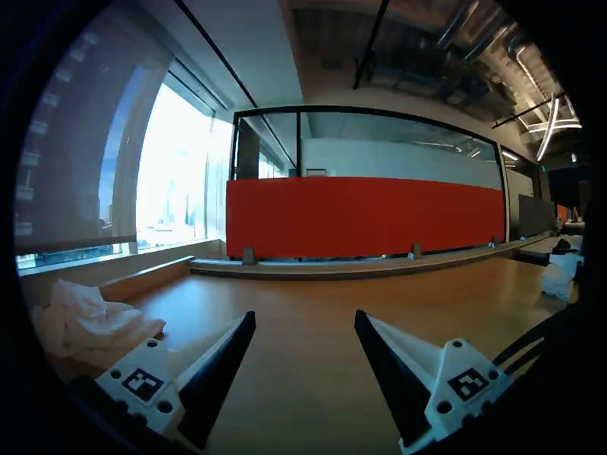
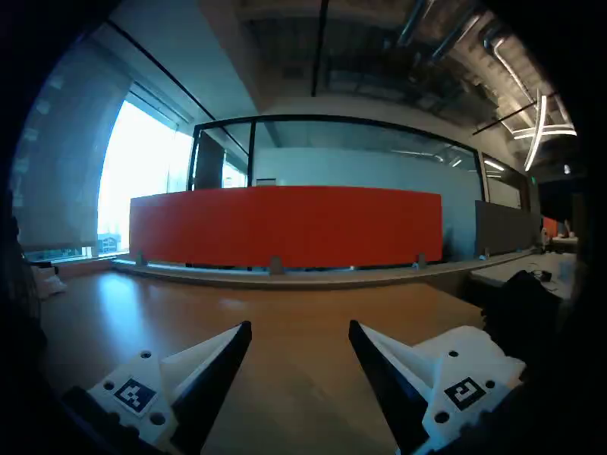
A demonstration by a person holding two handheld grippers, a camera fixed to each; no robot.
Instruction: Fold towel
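Note:
A crumpled white towel [image 1: 87, 322] lies in a heap on the wooden table [image 1: 319, 303] at the far left of the left gripper view, beside the window ledge. My left gripper [image 1: 305, 318] is open just above the table, to the right of the towel, with nothing between its fingers. In the right gripper view a small white patch of the towel [image 2: 47, 282] shows far off at the left edge. My right gripper [image 2: 300, 327] is also open over bare wood [image 2: 303, 303], holding nothing.
A red partition [image 1: 364, 216] with a glass wall above it runs along the table's far edge. Bright windows [image 1: 171, 182] stand at the left. White and dark items [image 1: 560, 273] sit at the far right. A dark object [image 2: 523, 303] sits to the right of my right gripper.

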